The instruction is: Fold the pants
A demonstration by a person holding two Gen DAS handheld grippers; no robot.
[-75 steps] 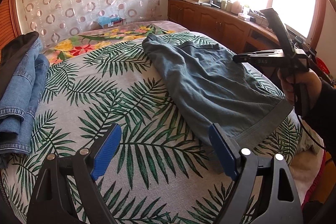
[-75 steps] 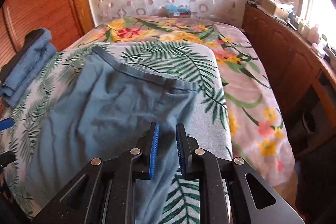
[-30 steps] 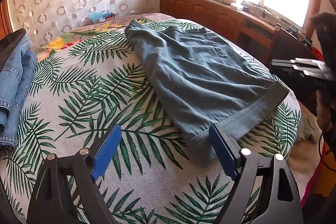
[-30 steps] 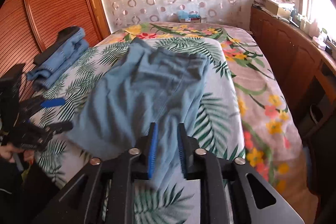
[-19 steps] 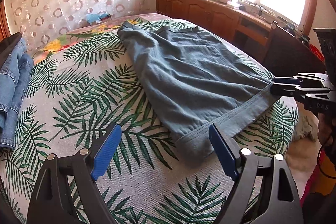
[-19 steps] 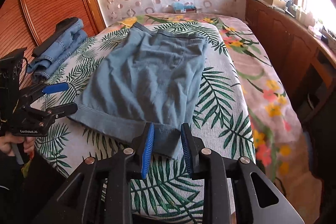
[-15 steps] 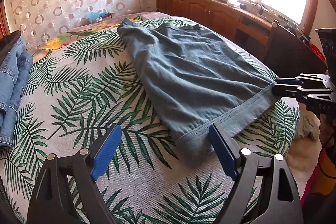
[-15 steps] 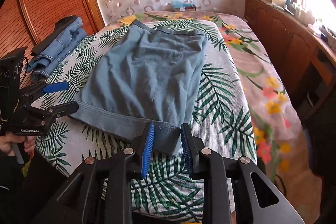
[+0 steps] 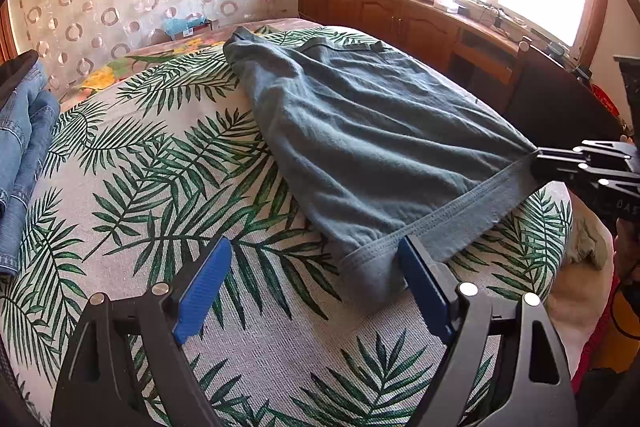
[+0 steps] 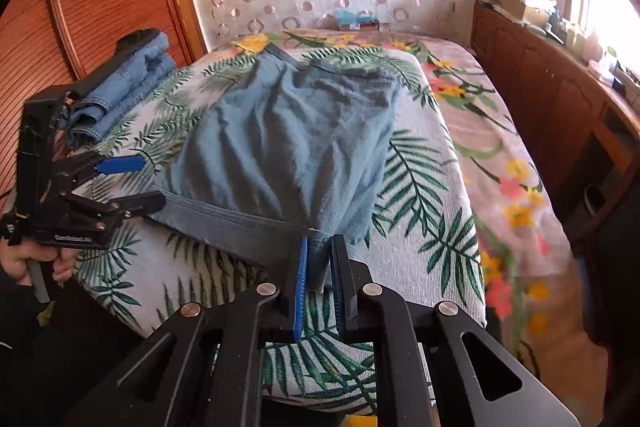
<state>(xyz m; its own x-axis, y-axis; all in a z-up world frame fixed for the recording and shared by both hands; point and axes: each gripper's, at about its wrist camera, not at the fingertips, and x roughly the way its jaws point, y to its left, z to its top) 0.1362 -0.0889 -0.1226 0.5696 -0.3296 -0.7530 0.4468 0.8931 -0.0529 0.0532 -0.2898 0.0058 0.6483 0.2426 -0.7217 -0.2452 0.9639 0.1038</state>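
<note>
Right wrist view: the right gripper (image 10: 319, 269) has its jaws closing on the near hem corner of the pants (image 10: 288, 143), cloth pinched between the pads. Beyond them the pants lie flat on the bed (image 10: 420, 227), waistband farthest away. The left gripper (image 9: 312, 279) is released, jaws wide, the other hem corner just inside its right jaw. Best to seat that corner deeper before clenching, so both corners lift evenly.
</note>
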